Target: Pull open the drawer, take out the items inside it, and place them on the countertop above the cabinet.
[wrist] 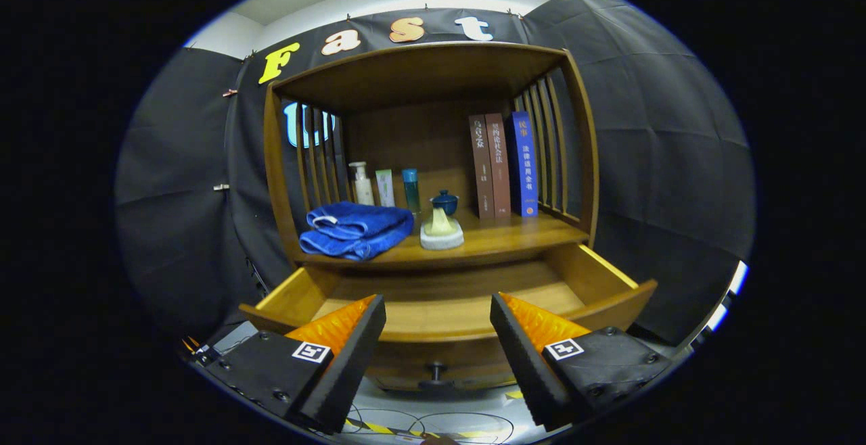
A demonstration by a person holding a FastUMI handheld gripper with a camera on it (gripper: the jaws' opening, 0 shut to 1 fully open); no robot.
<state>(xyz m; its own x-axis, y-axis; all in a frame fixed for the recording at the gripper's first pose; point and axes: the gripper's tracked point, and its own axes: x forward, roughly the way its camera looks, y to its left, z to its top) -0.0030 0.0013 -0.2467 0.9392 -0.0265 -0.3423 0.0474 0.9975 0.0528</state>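
Note:
The wooden drawer (609, 276) stands pulled out beneath the cabinet's countertop (514, 235), and its bare wooden floor shows between the fingers. Its dark knob (436, 369) is on the front panel, low between the fingers. A folded blue towel (355, 230) lies on the countertop at the left. Beside it to the right sits a white dish with a yellowish lump (442, 228). My gripper (438, 310) is open, fingers wide apart, hovering in front of the drawer's front edge with nothing between them.
At the back of the countertop stand a pump bottle (362, 183), a pale tube (385, 188), a teal bottle (411, 189) and a small blue lidded pot (444, 201). Three books (504, 164) lean at the right. Slatted side walls and a top board enclose the shelf.

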